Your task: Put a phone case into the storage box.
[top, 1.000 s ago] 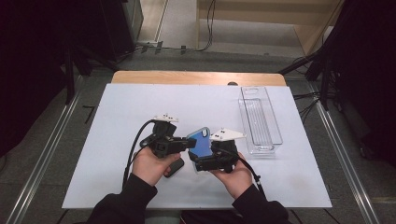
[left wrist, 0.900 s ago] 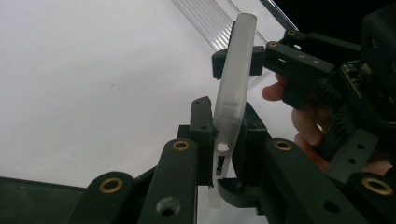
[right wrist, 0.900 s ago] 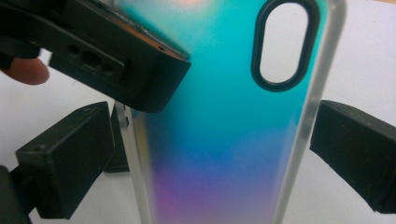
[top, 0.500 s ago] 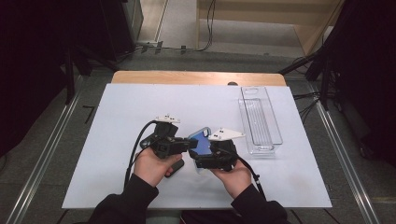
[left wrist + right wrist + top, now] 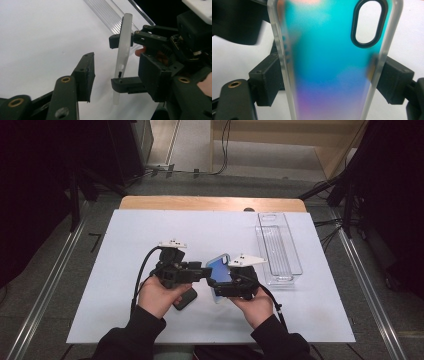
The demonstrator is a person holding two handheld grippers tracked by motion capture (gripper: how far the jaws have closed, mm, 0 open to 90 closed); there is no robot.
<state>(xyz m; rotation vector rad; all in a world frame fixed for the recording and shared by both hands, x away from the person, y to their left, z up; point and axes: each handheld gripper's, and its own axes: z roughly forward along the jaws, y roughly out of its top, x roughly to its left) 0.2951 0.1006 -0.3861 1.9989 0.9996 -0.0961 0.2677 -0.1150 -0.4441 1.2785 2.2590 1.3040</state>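
A phone case point(image 5: 329, 62) with a blue-to-violet back, a frosted rim and an oval camera hole stands on edge above the white mat. My right gripper point(image 5: 332, 80) is shut on it, its pads pressing the two long edges after closing in a little. The case point(image 5: 123, 47) shows edge-on between the jaws of my left gripper point(image 5: 118, 75), which have just been opening and stand apart from it. From above, the left gripper point(image 5: 206, 271) meets the case point(image 5: 220, 268) from the left, and the right gripper point(image 5: 217, 284) holds it from below.
A black phone point(image 5: 186, 298) lies flat on the mat under the left hand. A clear plastic tray point(image 5: 278, 247) stands at the right of the white mat point(image 5: 125, 245). A wooden table edge point(image 5: 200, 203) runs along the back.
The left gripper's jaws have spread off the case. The right gripper keeps holding it, and both hands stay in the same place.
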